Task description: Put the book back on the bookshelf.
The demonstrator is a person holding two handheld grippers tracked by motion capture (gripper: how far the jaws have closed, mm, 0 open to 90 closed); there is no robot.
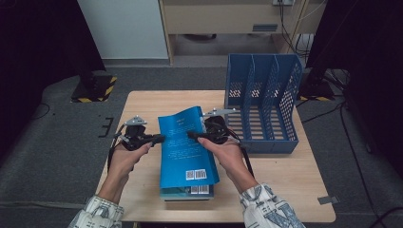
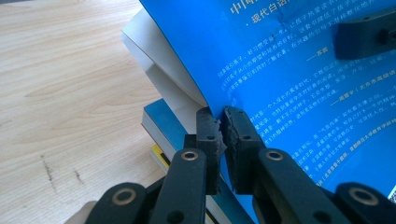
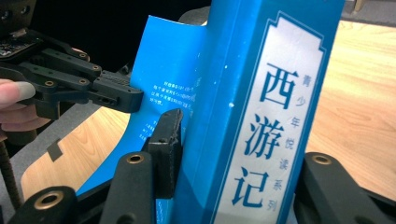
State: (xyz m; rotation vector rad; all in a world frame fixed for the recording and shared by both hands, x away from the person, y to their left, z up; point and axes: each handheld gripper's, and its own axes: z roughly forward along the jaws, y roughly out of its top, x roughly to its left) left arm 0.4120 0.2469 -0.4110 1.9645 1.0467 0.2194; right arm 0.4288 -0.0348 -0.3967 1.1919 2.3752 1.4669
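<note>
Spanning both tongs [image 1: 160, 138] [image 1: 191, 135], blue book [image 1: 183, 142].

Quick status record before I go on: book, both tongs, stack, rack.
held item: blue book, tilted up off the stack
left tongs: shut on the cover edge alone
right tongs: jaws astride the spine side, pinching the book
stack: other books lying flat beneath, near table edge
file rack: blue, three slots, lying on its back, on the table at the book's right
table: light wood
</note>
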